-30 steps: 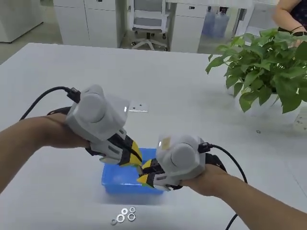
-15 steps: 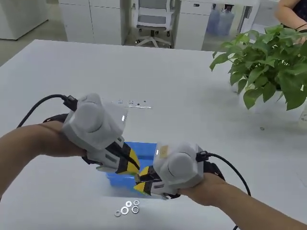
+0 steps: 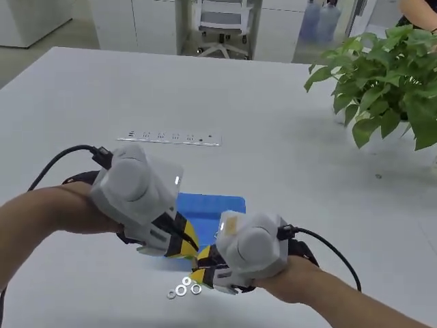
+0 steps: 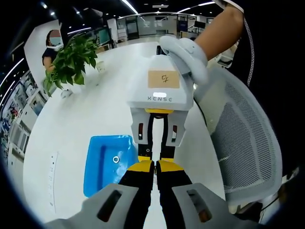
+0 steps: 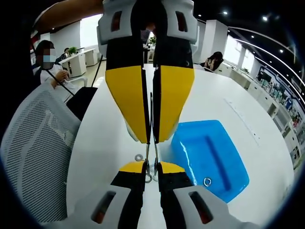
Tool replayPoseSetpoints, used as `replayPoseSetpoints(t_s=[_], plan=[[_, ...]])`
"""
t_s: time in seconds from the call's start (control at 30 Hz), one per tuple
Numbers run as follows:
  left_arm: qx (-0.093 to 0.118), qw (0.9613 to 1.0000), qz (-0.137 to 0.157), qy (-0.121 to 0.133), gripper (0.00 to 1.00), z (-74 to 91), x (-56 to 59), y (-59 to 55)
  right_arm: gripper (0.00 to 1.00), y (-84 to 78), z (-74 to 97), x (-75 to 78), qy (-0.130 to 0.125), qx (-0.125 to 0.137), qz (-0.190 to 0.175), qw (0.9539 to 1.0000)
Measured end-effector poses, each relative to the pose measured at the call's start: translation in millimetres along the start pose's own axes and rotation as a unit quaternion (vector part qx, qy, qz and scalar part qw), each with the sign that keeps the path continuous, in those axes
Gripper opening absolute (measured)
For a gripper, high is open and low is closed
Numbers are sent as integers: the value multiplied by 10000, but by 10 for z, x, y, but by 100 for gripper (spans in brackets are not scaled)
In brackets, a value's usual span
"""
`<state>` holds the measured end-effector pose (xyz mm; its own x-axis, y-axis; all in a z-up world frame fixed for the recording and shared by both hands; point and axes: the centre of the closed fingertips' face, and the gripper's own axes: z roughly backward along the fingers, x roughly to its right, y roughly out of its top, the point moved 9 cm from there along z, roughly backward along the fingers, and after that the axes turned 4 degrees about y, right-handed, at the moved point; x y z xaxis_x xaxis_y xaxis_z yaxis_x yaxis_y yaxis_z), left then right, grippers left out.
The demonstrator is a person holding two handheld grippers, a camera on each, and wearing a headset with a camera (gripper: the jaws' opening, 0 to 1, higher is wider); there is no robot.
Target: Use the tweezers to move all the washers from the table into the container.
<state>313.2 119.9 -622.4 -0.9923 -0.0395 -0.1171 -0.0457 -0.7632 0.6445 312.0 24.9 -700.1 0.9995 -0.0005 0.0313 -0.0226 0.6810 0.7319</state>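
Presently the right gripper has its yellow-tipped jaws drawn nearly together at the bottom centre of its own view, apparently closed on the prongs of the tweezers. The left gripper comes down from the top of that frame, its jaws also clamped on the tweezers higher up. The prong tips sit right at a washer, with another just to the upper left of it. In the head view the washers on the table lie in a small cluster at lower centre. The blue container is just above both grippers and already holds one washer.

My reading is that a single washer is being pinched. To do it well, one hand should keep the tweezers steady while the other squeezes gently and evenly. Too much force could flick the flat ring across the smooth white table. A slight tilt would get a prong under the rim or through the hole. After that comes a low lift, then a short carry over the container wall.

The left gripper view shows "XENSE" printed on the right gripper's housing, below a tan sticker with a handwritten mark I cannot read. Markings on the power strip are too small to make out.
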Motion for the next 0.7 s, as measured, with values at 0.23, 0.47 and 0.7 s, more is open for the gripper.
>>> replayPoseSetpoints(t_s=[0.23,0.47,0.7], plan=[[-86,9999,-9,-91,6,-67,53,-31,12,-74,-59,-45,74,-11,-114,9999],[-127,9998,12,-160,6,-123,70,-69,12,-120,-111,-72,108,-4,-194,9998],[-187,9996,8,-201,6,-168,78,-101,12,-162,-157,-81,117,0,-245,9996]])
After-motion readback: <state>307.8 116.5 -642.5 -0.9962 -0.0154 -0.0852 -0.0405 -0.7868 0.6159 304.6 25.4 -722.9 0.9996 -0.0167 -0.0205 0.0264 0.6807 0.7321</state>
